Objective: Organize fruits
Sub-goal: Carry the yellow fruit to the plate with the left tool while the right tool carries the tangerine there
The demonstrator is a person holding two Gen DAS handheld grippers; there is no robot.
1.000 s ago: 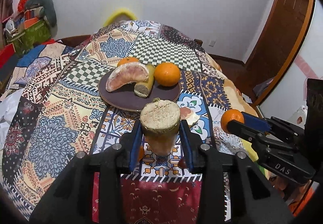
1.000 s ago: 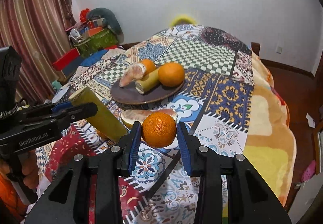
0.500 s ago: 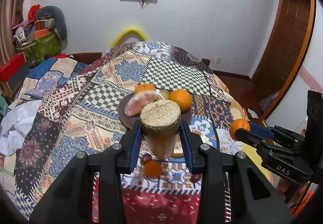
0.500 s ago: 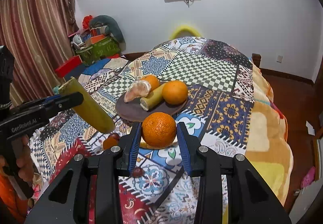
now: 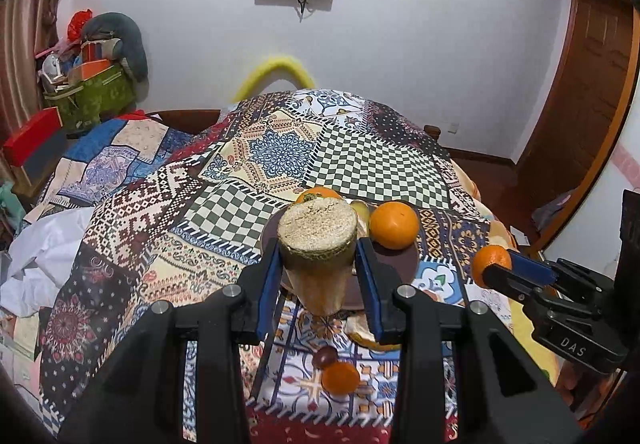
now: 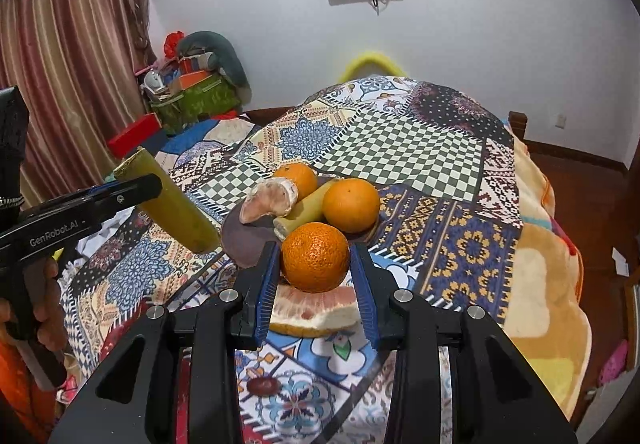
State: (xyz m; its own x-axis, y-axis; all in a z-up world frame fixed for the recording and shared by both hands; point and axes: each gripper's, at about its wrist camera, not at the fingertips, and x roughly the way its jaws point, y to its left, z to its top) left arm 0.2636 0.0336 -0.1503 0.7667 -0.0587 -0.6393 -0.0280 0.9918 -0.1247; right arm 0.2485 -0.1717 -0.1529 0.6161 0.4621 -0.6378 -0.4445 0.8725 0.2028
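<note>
My left gripper (image 5: pixel 318 272) is shut on a short green-yellow cane stalk (image 5: pixel 318 232), whose fibrous cut end faces the camera. My right gripper (image 6: pixel 316 276) is shut on a mandarin (image 6: pixel 315 256). Both hang above the quilt, on the near side of a dark brown plate (image 6: pixel 240 244). The plate holds a large orange (image 6: pixel 351 204), a smaller orange (image 6: pixel 298 174), a peeled pomelo segment (image 6: pixel 270 200) and a second cane piece (image 6: pixel 304 204). A pomelo slice (image 6: pixel 316 308) lies on the cloth under the mandarin.
A patchwork quilt (image 5: pixel 280 156) covers the table. On it near me lie a small orange (image 5: pixel 340 378) and a dark round fruit (image 5: pixel 326 356). A cluttered green box (image 6: pixel 192 100) stands at the back left, and a wooden door (image 5: pixel 592 84) is on the right.
Both grippers have pulled back and risen a little with their fruit still held. The plate now looks smaller and farther off, and the small orange and dark fruit have come into view.
</note>
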